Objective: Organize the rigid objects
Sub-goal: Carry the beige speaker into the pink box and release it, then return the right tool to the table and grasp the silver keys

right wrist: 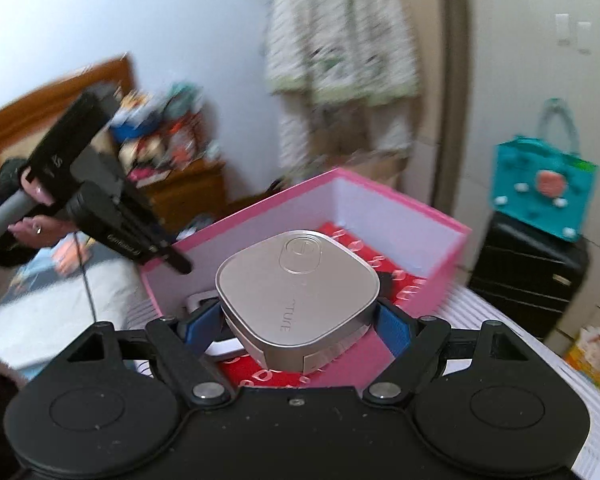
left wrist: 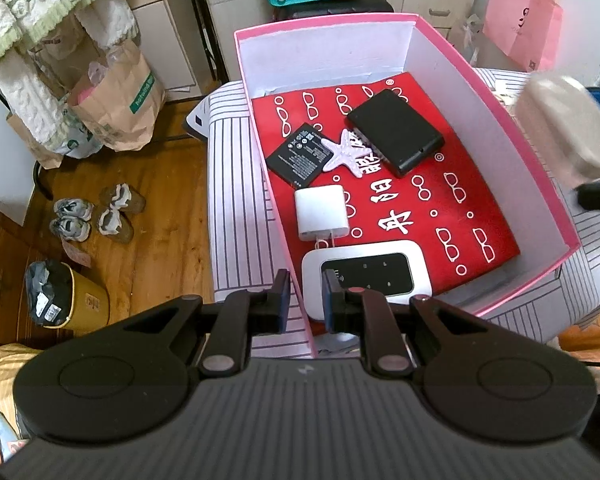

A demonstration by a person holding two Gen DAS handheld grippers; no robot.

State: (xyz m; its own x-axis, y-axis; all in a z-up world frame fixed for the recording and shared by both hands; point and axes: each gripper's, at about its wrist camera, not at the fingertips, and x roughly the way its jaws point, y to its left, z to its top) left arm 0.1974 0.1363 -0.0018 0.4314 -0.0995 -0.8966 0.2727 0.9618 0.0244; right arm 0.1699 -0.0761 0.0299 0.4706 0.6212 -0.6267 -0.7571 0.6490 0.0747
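Silver case [right wrist: 296, 300]: rounded-square, brushed metal finish, oval recess on the lid, partial lettering along one edge. Held in the right gripper [right wrist: 300, 320], jaws wide and pressed on its two sides, above the near corner of the pink box [right wrist: 452, 256].

Pink box: white inside, red patterned sheet [left wrist: 420, 208] lining the floor. Stands on a striped cloth surface [left wrist: 236, 200].

Contents: black rectangular case [left wrist: 396, 130]; flat black battery [left wrist: 300, 154]; pale starfish piece [left wrist: 346, 152], touching the battery and the black case; white charger plug [left wrist: 322, 212]; white pocket router [left wrist: 366, 278] at the near wall.

Left gripper [left wrist: 306, 304]: clamped on the box's near-left wall.

Room: wooden floor [left wrist: 160, 200], paper bags [left wrist: 116, 100], shoes [left wrist: 96, 216], teal bag [right wrist: 544, 188] on a black suitcase [right wrist: 528, 276].
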